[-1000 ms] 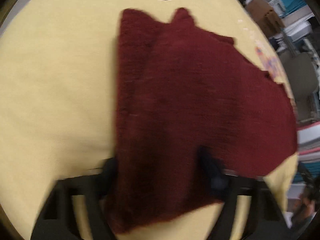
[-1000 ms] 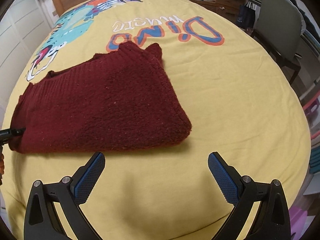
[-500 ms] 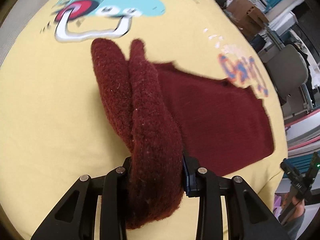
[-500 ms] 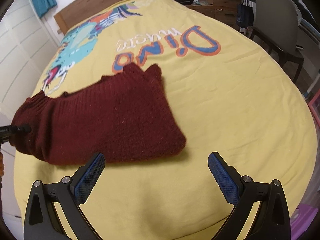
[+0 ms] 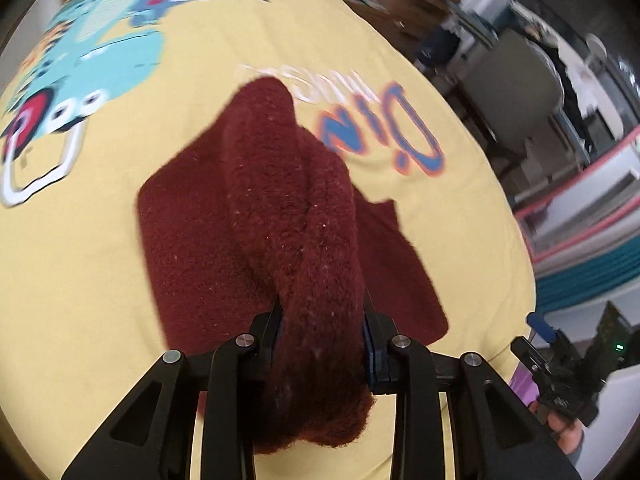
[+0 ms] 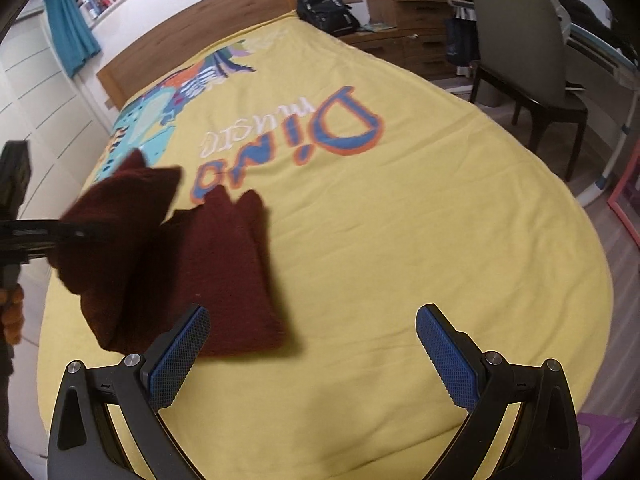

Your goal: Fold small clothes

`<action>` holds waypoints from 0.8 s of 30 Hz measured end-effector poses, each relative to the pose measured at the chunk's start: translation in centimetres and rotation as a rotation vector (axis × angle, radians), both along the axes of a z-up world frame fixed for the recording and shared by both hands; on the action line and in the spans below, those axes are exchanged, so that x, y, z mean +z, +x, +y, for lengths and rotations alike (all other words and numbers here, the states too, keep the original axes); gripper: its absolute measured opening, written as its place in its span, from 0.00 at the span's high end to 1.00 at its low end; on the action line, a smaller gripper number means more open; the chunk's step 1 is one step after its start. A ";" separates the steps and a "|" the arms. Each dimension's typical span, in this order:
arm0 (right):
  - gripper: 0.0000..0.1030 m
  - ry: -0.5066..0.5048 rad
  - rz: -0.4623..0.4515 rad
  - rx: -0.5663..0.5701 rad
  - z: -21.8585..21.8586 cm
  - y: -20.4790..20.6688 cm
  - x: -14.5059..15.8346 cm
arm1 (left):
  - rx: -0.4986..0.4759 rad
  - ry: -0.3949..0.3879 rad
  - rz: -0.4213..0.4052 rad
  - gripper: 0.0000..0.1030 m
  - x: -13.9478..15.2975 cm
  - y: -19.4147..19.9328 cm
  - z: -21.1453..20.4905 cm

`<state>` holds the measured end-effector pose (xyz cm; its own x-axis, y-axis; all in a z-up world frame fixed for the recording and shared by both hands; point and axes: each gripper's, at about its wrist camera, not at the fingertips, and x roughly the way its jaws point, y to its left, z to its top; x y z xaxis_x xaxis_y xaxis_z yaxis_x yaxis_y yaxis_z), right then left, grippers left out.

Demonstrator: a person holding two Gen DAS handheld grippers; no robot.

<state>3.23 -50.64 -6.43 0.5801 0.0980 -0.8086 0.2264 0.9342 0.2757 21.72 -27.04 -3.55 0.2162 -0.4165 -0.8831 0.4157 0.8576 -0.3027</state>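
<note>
Right wrist view takes in the whole bed: a yellow bedspread [image 6: 400, 240] printed with "Dino music" lettering [image 6: 296, 136] and a cartoon dinosaur, running up to a wooden headboard [image 6: 192, 44]. Beside the bedspread, on its far right side, stand a grey chair [image 6: 516, 44] and a wooden chest of drawers [image 6: 404, 12]; a black backpack [image 6: 326, 10] sits at the bedspread's far corner near the headboard.

On the bedspread, at its near left part and just below the lettering, lies the dark red knitted sweater [image 6: 224, 272]. Most of it rests flat on the yellow cloth, but its left portion is lifted clear of the bedspread — a thick bunched fold of knit rises toward the left gripper [image 5: 322, 340], whose fingers are clamped tight on that fold from both sides. In the left wrist view the held fold arches over the flat part of the sweater [image 5: 192, 248] and hangs down past the fingers toward the camera.

Above the near edge of the bedspread hovers the right gripper [image 6: 312, 344], its blue-padded fingers [image 6: 180, 356] spread wide apart with nothing between them — the left pad just overlaps the sweater's near hem in view, though whether it touches the knit cannot be told.
</note>
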 end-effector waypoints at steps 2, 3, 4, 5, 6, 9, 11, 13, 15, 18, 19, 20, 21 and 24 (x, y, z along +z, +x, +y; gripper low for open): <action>0.00 0.007 0.016 -0.008 -0.7 -0.5 -0.6 | -0.014 0.061 0.004 0.75 -1.9 -0.1 -3.8; 0.00 0.009 0.023 -0.009 -0.9 -0.6 -0.8 | -0.010 0.092 0.002 0.75 -3.0 -0.2 -4.8; 0.00 0.009 0.039 -0.011 -1.1 -0.8 -1.2 | -0.012 0.137 -0.001 0.75 -4.3 -0.3 -6.3; 0.00 0.009 0.047 -0.011 -1.2 -1.0 -1.5 | -0.015 0.168 -0.003 0.75 -5.3 -0.5 -7.0; 0.00 0.009 0.058 -0.012 -1.3 -1.2 -1.9 | -0.019 0.205 -0.009 0.75 -6.2 -0.7 -7.5; 0.00 0.013 0.089 -0.013 -1.4 -1.6 -3.1 | -0.020 0.293 -0.030 0.72 -8.3 -1.0 -8.6; 0.00 0.013 0.106 -0.014 -1.4 -1.6 -3.7 | -0.004 0.308 -0.043 0.69 -8.8 -0.8 -9.0; 0.00 0.021 0.115 -0.014 -1.3 -1.6 -4.1 | 0.007 0.332 -0.042 0.64 -9.0 -0.7 -9.2; 0.00 0.027 0.116 -0.012 -1.3 -1.5 -4.2 | 0.009 0.353 -0.035 0.58 -9.3 -0.5 -9.1; 0.00 0.022 0.117 -0.008 -1.2 -1.5 -4.0 | 0.018 0.355 -0.017 0.47 -9.3 -0.3 -9.0; 0.00 0.021 0.117 -0.008 -1.2 -1.5 -3.9 | 0.016 0.351 0.005 0.43 -9.2 -0.4 -9.0; 0.00 0.020 0.116 -0.008 -1.2 -1.5 -3.9 | 0.013 0.337 0.012 0.32 -9.0 -0.3 -8.9; 0.00 0.020 0.115 -0.007 -1.3 -1.5 -3.8 | 0.006 0.327 0.011 0.18 -8.3 -0.6 -8.7; 0.00 0.016 0.114 -0.015 -1.4 -1.5 -3.5 | -0.010 0.310 -0.017 0.02 -6.0 -2.0 -7.5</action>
